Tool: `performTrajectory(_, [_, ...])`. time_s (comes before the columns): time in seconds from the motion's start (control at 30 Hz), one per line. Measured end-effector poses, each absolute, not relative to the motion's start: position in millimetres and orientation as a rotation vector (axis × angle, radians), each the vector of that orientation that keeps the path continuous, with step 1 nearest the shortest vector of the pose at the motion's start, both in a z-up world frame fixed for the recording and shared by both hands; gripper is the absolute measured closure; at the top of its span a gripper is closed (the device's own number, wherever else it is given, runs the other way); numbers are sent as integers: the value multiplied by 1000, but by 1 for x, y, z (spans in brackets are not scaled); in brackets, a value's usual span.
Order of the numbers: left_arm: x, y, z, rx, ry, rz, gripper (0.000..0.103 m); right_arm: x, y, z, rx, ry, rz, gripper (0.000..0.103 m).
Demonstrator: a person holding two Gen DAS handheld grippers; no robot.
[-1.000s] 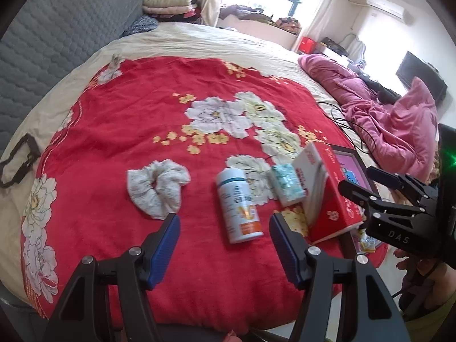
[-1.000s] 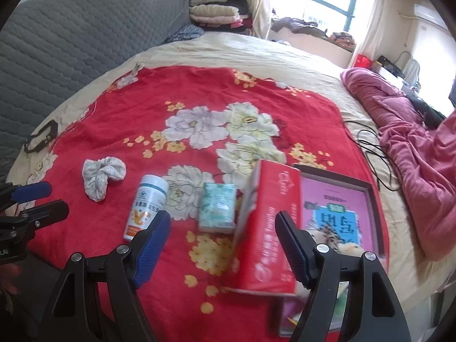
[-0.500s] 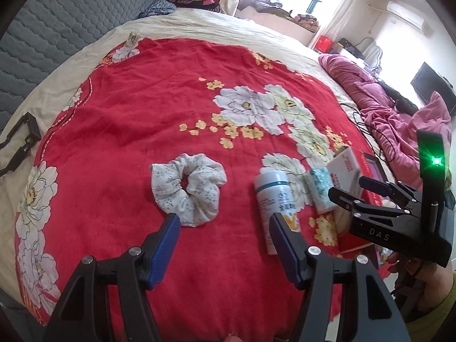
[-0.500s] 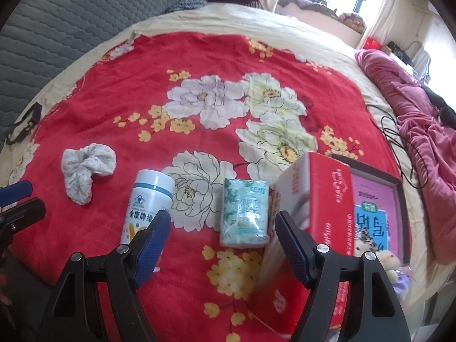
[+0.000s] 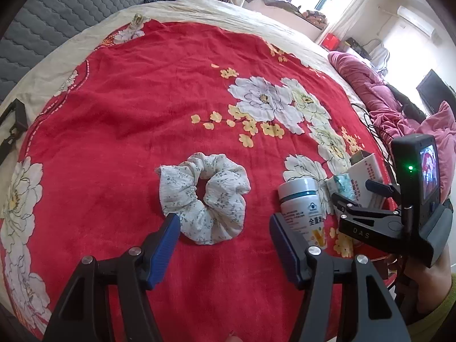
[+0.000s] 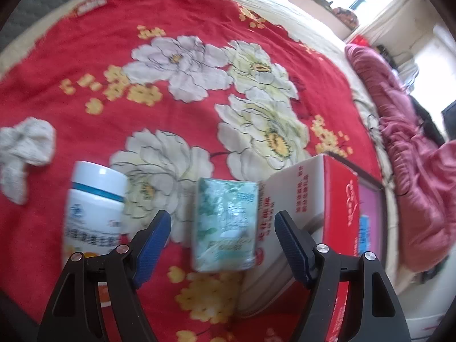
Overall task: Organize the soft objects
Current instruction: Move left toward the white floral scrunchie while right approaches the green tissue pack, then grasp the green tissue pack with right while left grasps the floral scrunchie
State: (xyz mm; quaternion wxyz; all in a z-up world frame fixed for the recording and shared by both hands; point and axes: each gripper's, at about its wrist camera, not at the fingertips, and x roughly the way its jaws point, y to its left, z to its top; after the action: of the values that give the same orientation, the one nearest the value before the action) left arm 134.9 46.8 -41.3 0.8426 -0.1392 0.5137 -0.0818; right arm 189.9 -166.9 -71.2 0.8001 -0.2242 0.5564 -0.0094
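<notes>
**White scrunchie and tissue pack lie between open jaws**

White cloth with small dots, the scrunchie (image 5: pixel 203 201) lies on the red flowered blanket (image 5: pixel 128 108). The left gripper (image 5: pixel 225 230) hangs above its near edge, jaws wide, holding nothing. To the right lies a white bottle (image 6: pixel 95 202), then a pale green tissue pack (image 6: pixel 225 225) touching a red box (image 6: pixel 336 213). The right gripper (image 6: pixel 222 236) is wide above the pack, empty.
</notes>
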Motion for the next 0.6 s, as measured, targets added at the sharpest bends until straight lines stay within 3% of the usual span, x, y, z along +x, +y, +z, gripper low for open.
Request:
performTrajectory(0.47, [158, 52, -74, -294, 1130, -169, 39, 212, -163, -106, -587, 1236, -56, 31])
performTrajectory(0.53, [161, 51, -79, -288, 1139, -158, 39, 214, -162, -107, -605, 1231, -52, 35])
performTrajectory(0.6, [163, 51, -82, -288, 1140, -152, 39, 215, -162, -108, -633, 1221, -54, 49])
